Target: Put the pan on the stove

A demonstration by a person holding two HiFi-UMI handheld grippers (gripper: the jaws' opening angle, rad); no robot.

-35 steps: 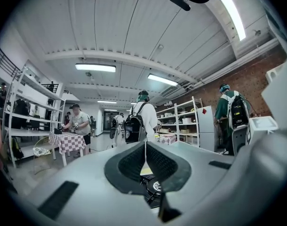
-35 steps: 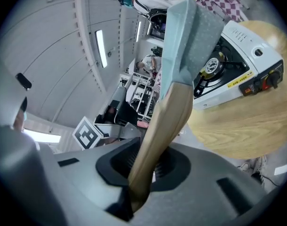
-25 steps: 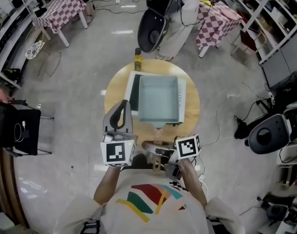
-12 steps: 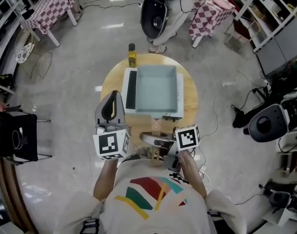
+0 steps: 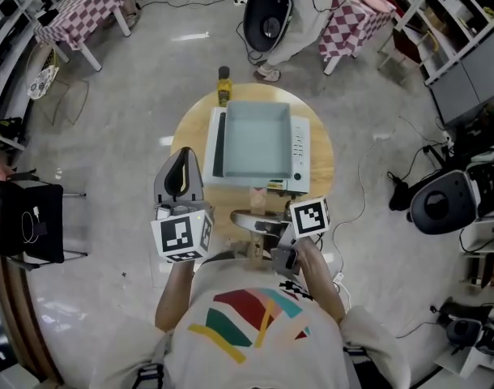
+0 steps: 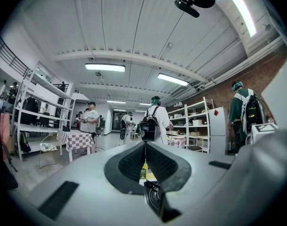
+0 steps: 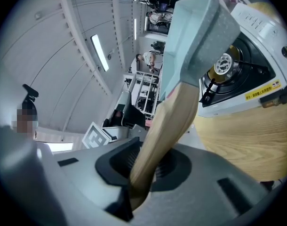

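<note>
One step is in hand: placing; right gripper (image 5: 261, 217) pinches the wooden handle (image 5: 257, 197) w/ jaws that have just eased open a touch, handle between them; pan (image 5: 255, 140) is over the stove (image 5: 300, 148), mid round table (image 5: 190, 140); seated or hovering, can't tell. Nxt move prob. calls for lowering it level onto the burner (image 7: 223, 65), then letting go; left gripper (image 5: 180, 177) hangs near-left, pads pressed together, empty. Bottle (image 5: 223, 83) stands at far edge, off the path; nothing blocks.
</note>
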